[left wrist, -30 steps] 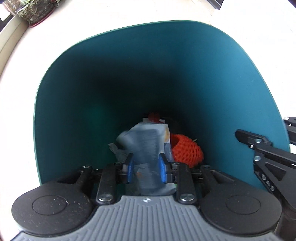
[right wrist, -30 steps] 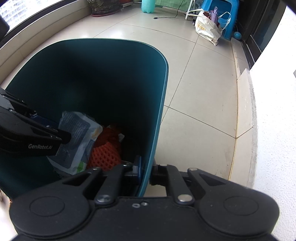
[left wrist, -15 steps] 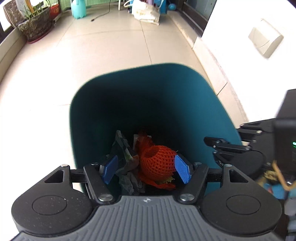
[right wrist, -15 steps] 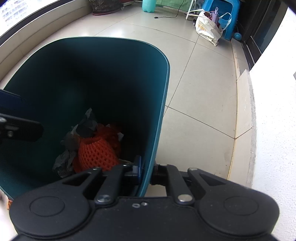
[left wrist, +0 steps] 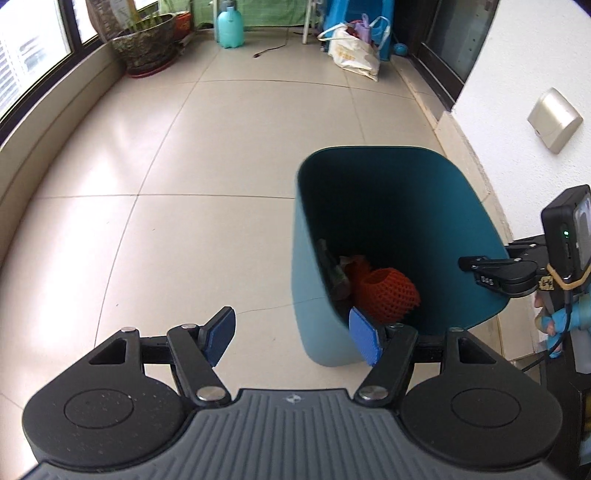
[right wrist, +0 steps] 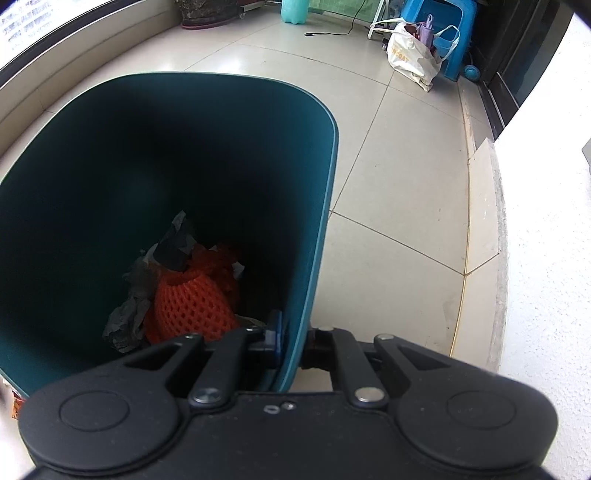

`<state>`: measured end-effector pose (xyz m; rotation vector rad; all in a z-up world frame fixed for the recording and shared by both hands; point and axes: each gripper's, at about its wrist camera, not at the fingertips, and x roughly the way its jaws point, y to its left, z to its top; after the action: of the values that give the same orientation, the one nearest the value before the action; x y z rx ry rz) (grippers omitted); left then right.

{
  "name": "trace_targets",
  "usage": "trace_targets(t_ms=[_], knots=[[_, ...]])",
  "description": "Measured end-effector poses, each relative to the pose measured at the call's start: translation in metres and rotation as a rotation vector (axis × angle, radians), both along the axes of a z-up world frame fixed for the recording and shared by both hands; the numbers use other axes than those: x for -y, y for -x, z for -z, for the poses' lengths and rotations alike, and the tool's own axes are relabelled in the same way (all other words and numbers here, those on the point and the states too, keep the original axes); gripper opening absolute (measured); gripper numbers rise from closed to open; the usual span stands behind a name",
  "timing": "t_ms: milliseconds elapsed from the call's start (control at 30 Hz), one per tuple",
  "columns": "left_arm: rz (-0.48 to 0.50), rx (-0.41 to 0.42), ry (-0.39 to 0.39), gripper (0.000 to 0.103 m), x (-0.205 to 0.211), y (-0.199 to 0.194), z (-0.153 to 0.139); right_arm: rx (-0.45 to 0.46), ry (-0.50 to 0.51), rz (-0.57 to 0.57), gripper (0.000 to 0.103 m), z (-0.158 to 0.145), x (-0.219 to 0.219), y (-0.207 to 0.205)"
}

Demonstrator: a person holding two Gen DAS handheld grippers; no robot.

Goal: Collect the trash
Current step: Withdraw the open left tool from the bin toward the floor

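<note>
We look along a tiled balcony floor point(left wrist: 207, 155). At its far end stand a potted plant point(left wrist: 147, 48), a teal bottle point(left wrist: 229, 27), a cream shopping bag point(left wrist: 352, 55) and a blue stool point(right wrist: 439, 14); a white wall point(left wrist: 517, 92) with a grey cover plate point(left wrist: 554, 120) runs down the right side. Nothing lies on the open floor between us and those things.

The teal bin point(left wrist: 314, 295) stands near the wall. Inside it, at the bottom, sit an orange foam net point(right wrist: 192, 306) and crumpled grey wrappers point(right wrist: 129, 314), pressed together against the near wall.

Our left gripper point(left wrist: 293, 338) hangs above the floor just left of the bin, angled steeply down, its blue pads point(left wrist: 221, 332) spread wide with nothing between them; the right-hand pad overlaps the bin's near rim in this view.

Our right gripper point(right wrist: 295, 338) also points steeply down and is clamped on the bin's rim, one pad inside the wall and one outside.
</note>
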<state>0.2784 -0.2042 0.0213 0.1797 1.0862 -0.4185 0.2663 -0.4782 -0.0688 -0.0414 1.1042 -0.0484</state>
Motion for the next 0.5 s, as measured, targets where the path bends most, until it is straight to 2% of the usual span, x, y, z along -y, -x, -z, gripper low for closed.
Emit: trace_targets(t_ms=[100, 233, 500], knots=[[-0.071, -0.014, -0.009, 0.071, -0.038, -0.003, -0.001, 0.0, 0.001, 0.001, 0.007, 0.001, -0.001, 0.001], [-0.171, -0.055, -0.026, 0.071, -0.081, -0.009, 0.021, -0.002, 0.003, 0.0, 0.007, 0.002, -0.003, 0.001], [-0.373, -0.172, -0.15, 0.071, -0.145, -0.016, 0.092, -0.019, 0.026, -0.011, 0.008, 0.003, -0.009, 0.0]])
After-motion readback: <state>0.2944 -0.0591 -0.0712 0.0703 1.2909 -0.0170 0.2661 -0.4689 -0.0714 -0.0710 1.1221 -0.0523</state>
